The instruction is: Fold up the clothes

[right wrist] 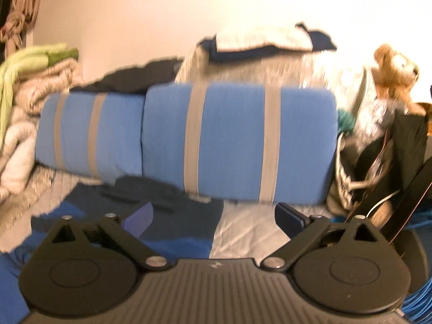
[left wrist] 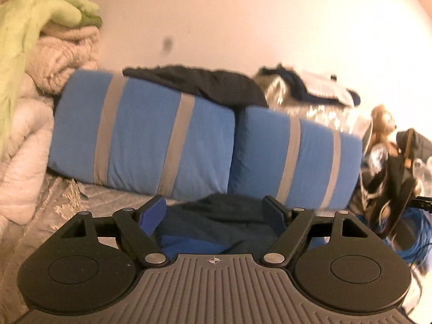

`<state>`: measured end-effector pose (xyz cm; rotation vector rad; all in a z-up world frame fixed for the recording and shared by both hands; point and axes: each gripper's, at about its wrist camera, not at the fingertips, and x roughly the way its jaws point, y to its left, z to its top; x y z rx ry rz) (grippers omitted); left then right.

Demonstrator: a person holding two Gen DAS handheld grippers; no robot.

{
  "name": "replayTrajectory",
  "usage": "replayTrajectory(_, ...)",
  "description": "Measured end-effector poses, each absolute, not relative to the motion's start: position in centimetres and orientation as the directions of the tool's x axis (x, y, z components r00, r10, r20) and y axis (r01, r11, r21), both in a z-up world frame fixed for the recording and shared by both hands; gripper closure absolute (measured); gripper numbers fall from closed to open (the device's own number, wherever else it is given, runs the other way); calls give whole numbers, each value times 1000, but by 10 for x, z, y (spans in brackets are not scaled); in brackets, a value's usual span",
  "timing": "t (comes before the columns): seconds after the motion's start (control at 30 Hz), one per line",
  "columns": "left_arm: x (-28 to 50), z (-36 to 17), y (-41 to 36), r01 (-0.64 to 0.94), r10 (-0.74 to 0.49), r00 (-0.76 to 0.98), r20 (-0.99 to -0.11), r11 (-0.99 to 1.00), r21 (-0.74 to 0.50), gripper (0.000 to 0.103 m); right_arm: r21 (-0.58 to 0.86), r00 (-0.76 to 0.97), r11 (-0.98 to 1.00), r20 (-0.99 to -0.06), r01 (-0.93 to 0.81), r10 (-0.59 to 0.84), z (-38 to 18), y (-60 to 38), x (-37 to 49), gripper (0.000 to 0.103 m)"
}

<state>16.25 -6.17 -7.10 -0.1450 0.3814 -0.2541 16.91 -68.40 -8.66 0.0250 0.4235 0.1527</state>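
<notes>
Both claws are hanging spread wide and empty over the bed. The left gripper is looking straight at the two blue striped pillows, and the dark blue garment is lying just in front of those pillows, below the open fingers and not touched by them. The right gripper is standing just as released, with nothing between its pads.

The garment looks soft, light and limp, so it is likely going to sag and bunch if lifted by the middle; pinching it at two corners or along a hem seems the better hold.

The right wrist view is showing more of the cloth spreading out in front of the pillows, its brighter blue part and the bare quilt beside it. The left view is showing instead the dark clothing draped on top of the pillows.
</notes>
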Motion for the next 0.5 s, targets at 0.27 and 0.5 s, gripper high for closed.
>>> replayTrajectory(0.27, 133, -8, -61, 231, -258, 950, -177, 960, -158, 24, 43, 974, 995, -202, -91, 97, -16, -698, 140, 0)
replayTrajectory(0.5, 77, 59, -52, 270, -273, 961, -36, 960, -70, 17, 189, 998, 980, -23, -61, 67, 60, -747, 108, 0)
